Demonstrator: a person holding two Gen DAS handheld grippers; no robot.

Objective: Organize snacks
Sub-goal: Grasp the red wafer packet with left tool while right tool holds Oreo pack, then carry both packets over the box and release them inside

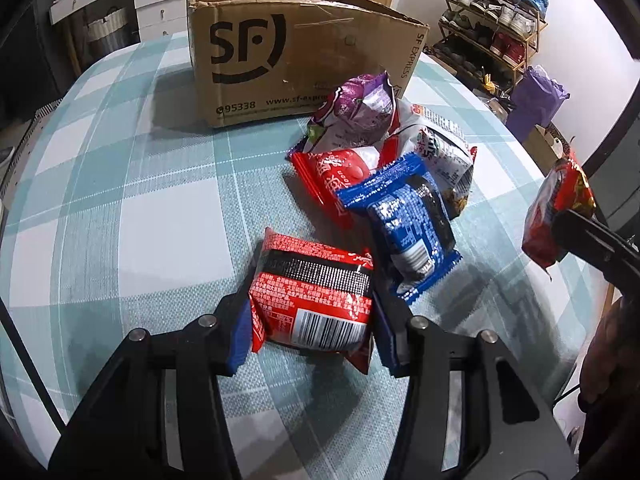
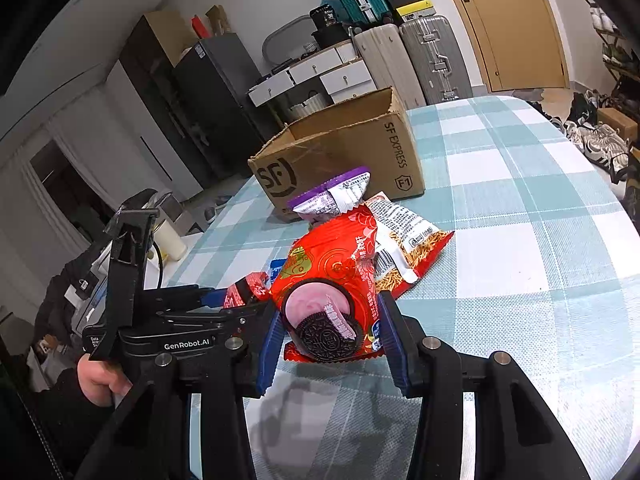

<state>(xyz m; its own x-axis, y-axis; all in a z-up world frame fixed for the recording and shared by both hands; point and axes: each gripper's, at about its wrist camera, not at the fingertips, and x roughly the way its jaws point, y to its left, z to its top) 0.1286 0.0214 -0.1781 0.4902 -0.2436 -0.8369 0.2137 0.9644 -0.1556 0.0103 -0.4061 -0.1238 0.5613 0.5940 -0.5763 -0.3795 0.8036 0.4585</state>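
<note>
The worktop (image 1: 120, 184), under a teal-and-white checked cloth, carried everything, and the open cardboard box (image 1: 296, 60) stood at its far side with its mouth upward, probably so that packets could be dropped in from above; what lay inside could not be seen. Just in front of the box sat the loose heap: a purple packet (image 1: 360, 100) on top, a white-and-red noodle-snack bag (image 1: 440, 152) beside it, a red-and-white packet (image 1: 336, 176) and a blue biscuit packet (image 1: 404, 228) leaning over it, long axis running from the box toward the camera. The left claw (image 1: 312, 320) pinched a red packet with a black band (image 1: 316, 292) across its short sides, low over the cloth, barcode end nearest the camera and long axis pointing toward the box. The right claw (image 2: 332, 336) was closed on a red Oreo packet (image 2: 332, 280), held clear of the worktop, printed face to the camera, its long axis rising away toward the box, seemingly ready for carrying over.
</note>
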